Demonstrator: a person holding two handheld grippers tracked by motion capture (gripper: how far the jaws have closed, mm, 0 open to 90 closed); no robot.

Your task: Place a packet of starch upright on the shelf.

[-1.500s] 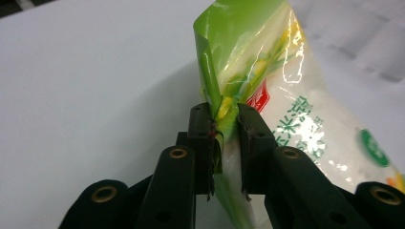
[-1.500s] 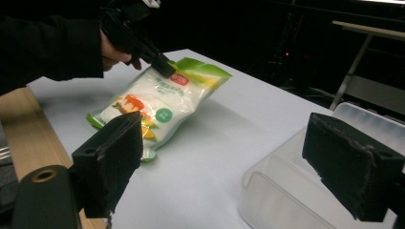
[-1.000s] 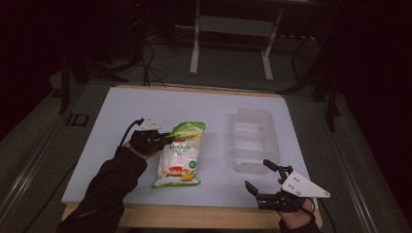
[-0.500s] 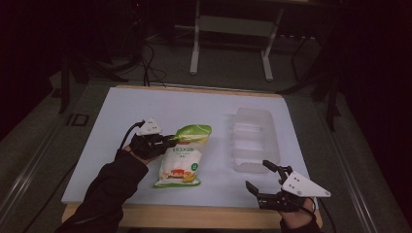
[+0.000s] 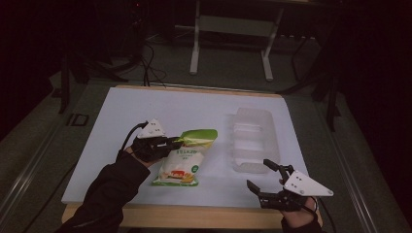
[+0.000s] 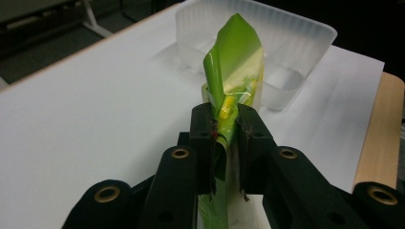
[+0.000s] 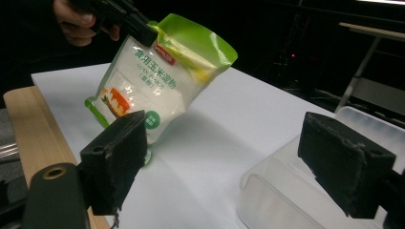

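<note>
A white pouch with a green top and printed label [image 5: 183,158] is tilted up off the white table sheet, its bottom end low near the sheet. My left gripper [image 5: 176,142] is shut on the pouch's green top edge [image 6: 228,102], seen close between the jaws. In the right gripper view the pouch [image 7: 157,81] hangs from that gripper at upper left. My right gripper [image 5: 265,178] stands open near the table's front edge, jaws wide apart with nothing between them, just short of a clear plastic container [image 5: 252,138].
The clear container [image 7: 310,191] lies on the right half of the white sheet [image 5: 145,107], also behind the pouch in the left gripper view [image 6: 296,43]. A wooden table edge [image 5: 194,216] runs along the front. Desk legs and cables stand on the dark floor beyond.
My left gripper has lifted the pouch's green top higher and toward the right, raising the pouch off the sheet. The right gripper has stayed in place, open.
</note>
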